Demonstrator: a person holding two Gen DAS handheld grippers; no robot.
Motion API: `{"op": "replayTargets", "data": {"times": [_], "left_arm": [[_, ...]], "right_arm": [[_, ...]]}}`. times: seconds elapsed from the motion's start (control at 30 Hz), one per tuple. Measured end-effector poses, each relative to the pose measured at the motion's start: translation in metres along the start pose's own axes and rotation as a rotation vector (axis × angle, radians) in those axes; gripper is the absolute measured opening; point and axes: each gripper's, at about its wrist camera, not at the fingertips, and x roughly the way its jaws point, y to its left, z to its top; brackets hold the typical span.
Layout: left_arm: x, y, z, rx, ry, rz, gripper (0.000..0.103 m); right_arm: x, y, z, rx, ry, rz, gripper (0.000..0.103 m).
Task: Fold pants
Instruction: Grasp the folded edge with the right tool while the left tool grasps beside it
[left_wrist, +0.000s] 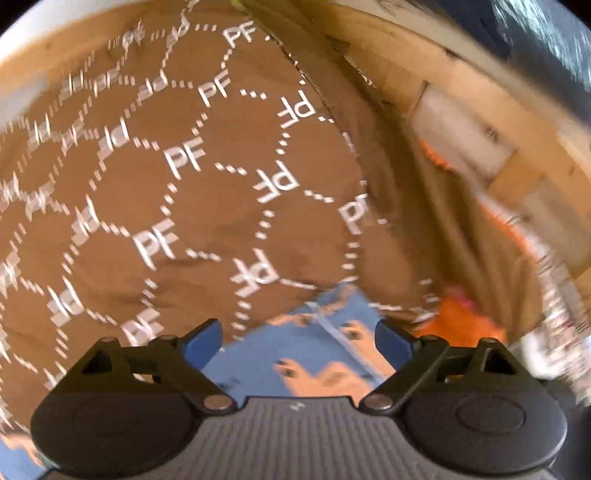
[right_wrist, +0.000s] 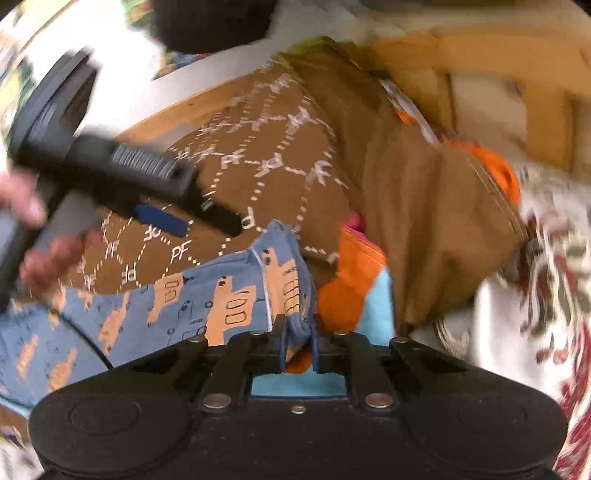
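Brown PF-printed cloth (left_wrist: 184, 177) covers the surface ahead of both grippers. Left gripper (left_wrist: 298, 341) hovers with fingers spread wide, gripping nothing. Right gripper (right_wrist: 297, 345) is pinched tight on a bunched edge of the blue pants (right_wrist: 207, 299), which trail off to its left.

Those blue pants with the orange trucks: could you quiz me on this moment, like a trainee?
1. True or false: the right tongs are shut on the blue pants.
2. What letters are printed on the brown cloth?
3. The left tongs are: A) open, holding nothing B) shut on an orange garment C) out of view.

Key: 1 true; 2 PF; 3 A.
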Motion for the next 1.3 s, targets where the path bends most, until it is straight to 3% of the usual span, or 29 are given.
{"op": "replayTargets", "data": {"times": [0.07, 0.13, 0.3, 0.4, 0.47, 0.6, 0.7, 0.83, 0.97, 1.1, 1.23, 1.3], "left_arm": [[0.000, 0.004, 0.007, -0.089, 0.038, -0.084, 0.090], [0.004, 0.005, 0.015, -0.149, 0.069, -0.122, 0.085], [0.028, -0.011, 0.026, -0.191, 0.179, -0.069, 0.073], [0.036, -0.018, 0.028, -0.212, 0.210, -0.078, 0.068], [0.041, -0.022, 0.029, -0.214, 0.226, -0.045, 0.062], [0.046, -0.025, 0.028, -0.196, 0.241, 0.023, 0.029], [0.043, -0.021, 0.025, -0.238, 0.220, 0.000, 0.012], [0.040, -0.024, 0.024, -0.244, 0.195, -0.027, 0.010], [0.032, -0.016, 0.020, -0.258, 0.181, -0.064, 0.010], [0.026, -0.006, 0.014, -0.265, 0.166, -0.103, 0.010], [0.016, 0.010, 0.004, -0.289, 0.139, -0.140, 0.009], [0.008, 0.015, 0.001, -0.297, 0.121, -0.160, 0.009]], "right_arm": [[-0.003, 0.016, -0.002, -0.106, -0.027, -0.015, 0.012], [-0.005, 0.027, -0.006, -0.181, -0.039, -0.021, 0.012], [-0.005, 0.044, -0.013, -0.314, -0.057, -0.043, 0.012], [-0.005, 0.051, -0.016, -0.379, -0.059, -0.045, 0.012], [-0.005, 0.056, -0.018, -0.411, -0.060, -0.039, 0.012], [-0.007, 0.057, -0.020, -0.426, -0.059, -0.026, 0.012], [-0.007, 0.054, -0.018, -0.414, -0.058, -0.025, 0.013], [-0.005, 0.052, -0.017, -0.399, -0.050, -0.026, 0.040], [-0.001, 0.048, -0.015, -0.371, -0.036, -0.023, 0.041], [0.001, 0.045, -0.013, -0.345, -0.062, -0.008, 0.039], [-0.001, 0.054, -0.016, -0.400, -0.111, 0.010, 0.016], [-0.001, 0.058, -0.019, -0.423, -0.115, 0.018, 0.016]]}}
